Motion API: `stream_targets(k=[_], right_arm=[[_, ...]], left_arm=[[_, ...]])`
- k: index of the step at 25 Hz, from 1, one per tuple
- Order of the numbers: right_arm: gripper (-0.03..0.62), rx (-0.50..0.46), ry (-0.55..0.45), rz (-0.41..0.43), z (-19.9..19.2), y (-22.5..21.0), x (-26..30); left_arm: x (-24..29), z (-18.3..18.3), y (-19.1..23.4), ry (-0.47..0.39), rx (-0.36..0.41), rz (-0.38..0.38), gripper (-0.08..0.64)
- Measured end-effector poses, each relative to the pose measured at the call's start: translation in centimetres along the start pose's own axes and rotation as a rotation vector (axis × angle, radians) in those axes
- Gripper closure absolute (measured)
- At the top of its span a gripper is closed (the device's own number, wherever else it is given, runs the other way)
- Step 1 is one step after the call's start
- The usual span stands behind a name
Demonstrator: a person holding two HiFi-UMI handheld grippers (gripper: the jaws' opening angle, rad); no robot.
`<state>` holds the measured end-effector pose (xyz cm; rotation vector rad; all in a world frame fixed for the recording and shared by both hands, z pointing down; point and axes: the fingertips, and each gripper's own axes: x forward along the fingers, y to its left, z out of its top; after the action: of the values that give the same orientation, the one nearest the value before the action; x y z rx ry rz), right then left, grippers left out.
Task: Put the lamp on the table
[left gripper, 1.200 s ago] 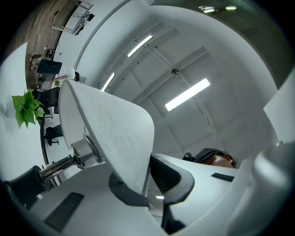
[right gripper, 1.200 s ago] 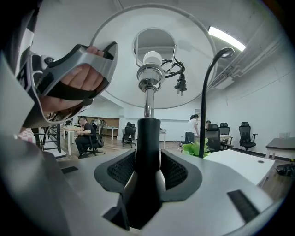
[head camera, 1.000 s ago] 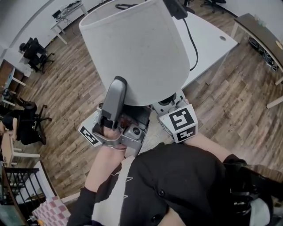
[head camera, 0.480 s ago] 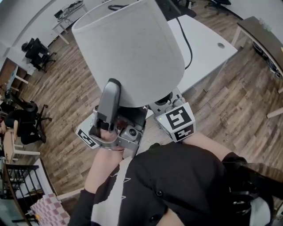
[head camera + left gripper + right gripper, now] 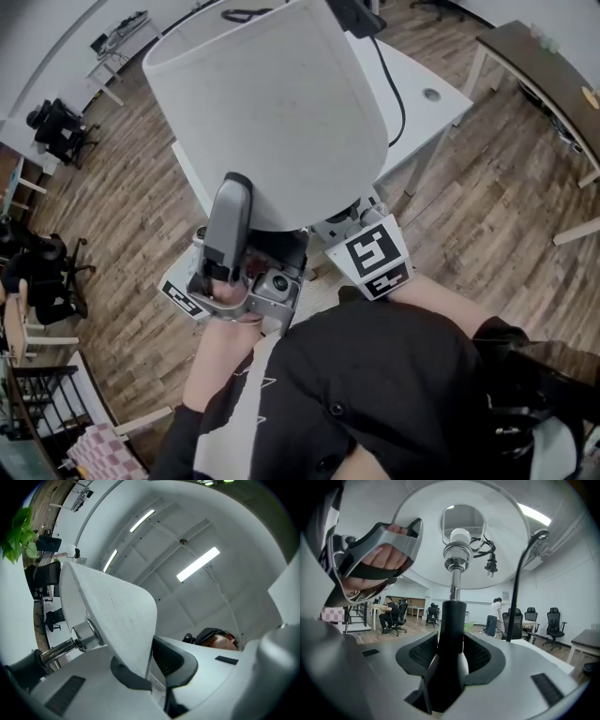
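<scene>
Lamp (image 5: 281, 122), a pale grey fabric drum shade (image 5: 112, 616) on a black stem (image 5: 451, 620), is held in the air close in front of the person, and its shade fills the middle of the head view. The left claw (image 5: 150, 665) is pressed together on the shade's lower rim, one pad inside the thin fabric wall and one outside. The right claw (image 5: 451, 651) clamps the black stem from both sides, below the chrome bulb socket (image 5: 454, 559) (the lamp's base is out of sight, so how it hangs cannot be told). The lamp's long axis runs up and away from the right claw, roughly in line with its jaws, and the shade's open underside faces the person. The white rectangular bench (image 5: 427, 94) lies beyond the shade, ahead and slightly to the person's right, above the brown wood-plank floor (image 5: 487, 206); a black power cord (image 5: 403, 98) shows against it. The next move probably carries the lamp forward over the bench and lowers it base first. The right claw, nearer the base, would bear the load while the left steadies the shade.
</scene>
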<state>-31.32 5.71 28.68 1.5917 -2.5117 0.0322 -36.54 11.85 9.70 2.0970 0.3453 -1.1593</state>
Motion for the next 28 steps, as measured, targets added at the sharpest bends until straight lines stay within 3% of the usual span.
stream_targets(k=[2, 10, 15, 23, 28], right_arm=[[0.411, -0.028, 0.007, -0.018, -0.5, -2.2, -1.2], [0.411, 0.009, 0.013, -0.107, -2.3, -10.0, -6.0], [0.41, -0.083, 0.019, -0.163, -2.4, -11.9, -8.4], [0.41, 0.0, 0.012, -0.231, -3.0, -13.5, -10.2], [0.407, -0.049, 0.025, -0.259, -3.3, -14.4, -10.1]], left_arm=[[1.2, -1.6, 1.4, 0.004, -0.014, -0.011, 0.541], [5.3, -7.4, 5.5, 0.027, -0.088, -0.046, 0.541], [6.6, -8.9, 6.4, 0.003, -0.134, -0.062, 0.541], [7.5, -10.3, 7.1, 0.034, -0.201, -0.072, 0.541], [8.0, -10.2, 8.5, 0.039, -0.228, -0.082, 0.545]])
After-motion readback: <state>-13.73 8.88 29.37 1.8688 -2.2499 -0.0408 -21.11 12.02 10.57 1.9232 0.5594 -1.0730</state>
